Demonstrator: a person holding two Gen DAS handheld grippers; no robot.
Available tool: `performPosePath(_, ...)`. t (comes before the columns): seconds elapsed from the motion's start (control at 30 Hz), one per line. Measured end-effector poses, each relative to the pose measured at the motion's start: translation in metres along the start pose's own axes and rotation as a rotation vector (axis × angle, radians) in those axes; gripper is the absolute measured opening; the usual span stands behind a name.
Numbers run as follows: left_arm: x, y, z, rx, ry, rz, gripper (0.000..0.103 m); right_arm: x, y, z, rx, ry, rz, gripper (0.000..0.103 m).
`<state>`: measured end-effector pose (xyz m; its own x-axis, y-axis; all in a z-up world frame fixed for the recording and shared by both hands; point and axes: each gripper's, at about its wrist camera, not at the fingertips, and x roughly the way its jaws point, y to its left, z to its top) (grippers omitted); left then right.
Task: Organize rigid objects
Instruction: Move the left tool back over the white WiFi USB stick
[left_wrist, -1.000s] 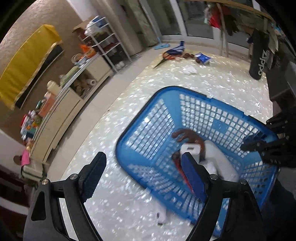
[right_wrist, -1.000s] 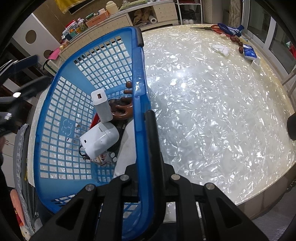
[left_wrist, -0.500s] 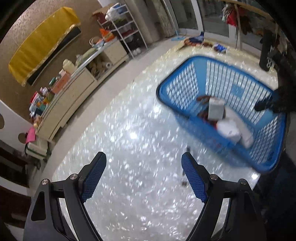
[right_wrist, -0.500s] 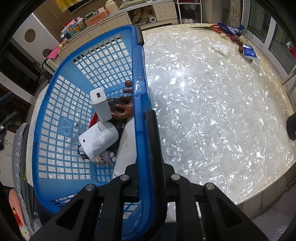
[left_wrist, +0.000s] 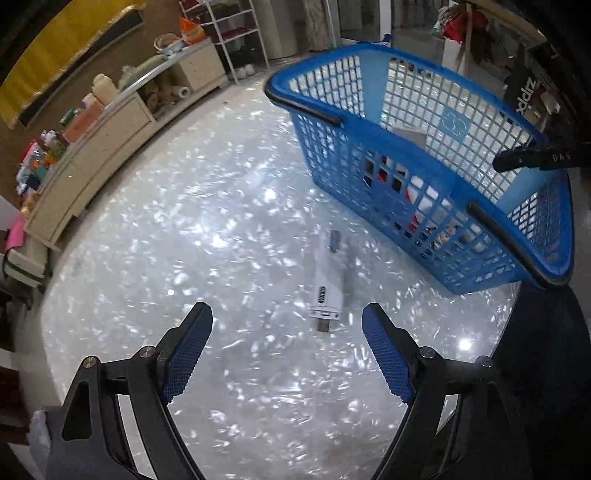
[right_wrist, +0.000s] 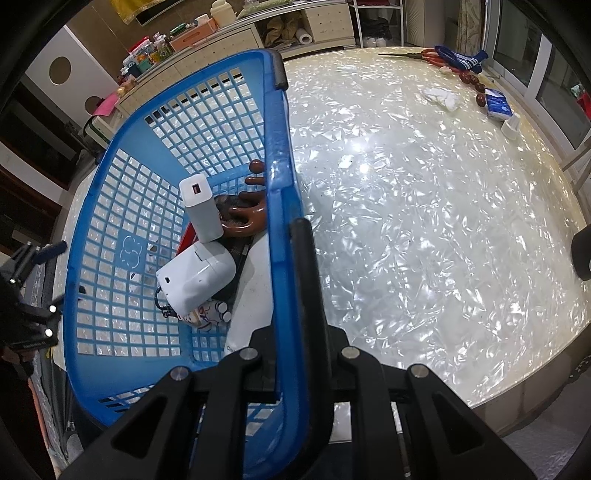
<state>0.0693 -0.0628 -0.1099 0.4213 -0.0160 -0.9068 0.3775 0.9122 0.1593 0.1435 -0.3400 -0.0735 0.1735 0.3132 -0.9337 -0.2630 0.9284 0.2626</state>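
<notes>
nearest to you, your left gripper (left_wrist: 286, 349) hangs over the pearly table (left_wrist: 147, 258) with its blue-padded jaws spread wide and nothing between them. just beyond its tips lies a white stick-shaped device (left_wrist: 327, 286), flat on the table, apart from the pads and just outside the basket's near wall. it looks like the next thing to collect.

your right gripper (right_wrist: 295, 236) has its jaws pressed together on the rim of the blue basket (right_wrist: 110, 206), pinching that edge; the basket appears tipped rather than sitting flat.

inside the basket already sit a tall white charger block (right_wrist: 201, 208), a rounded white case (right_wrist: 195, 277), a brown antler-shaped piece (right_wrist: 247, 218) and a small toy figure (right_wrist: 210, 312), piled together near the rim you hold.

farther off, at the table's far edge, scissors (right_wrist: 417, 56), a blue sock-like item (right_wrist: 461, 61), dark beads (right_wrist: 471, 79), a crumpled tissue (right_wrist: 441, 96) and a blue packet (right_wrist: 498, 105) are still loose. by that showing, the sorting is partly done.
</notes>
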Motion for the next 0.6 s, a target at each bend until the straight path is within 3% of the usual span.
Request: performPosePath(0.6,0.063,-0.015,0.008,0.03,0.051,-0.099,0.086,0.004,0.003,0.002,-0.004,0.015,-0.006,0.012)
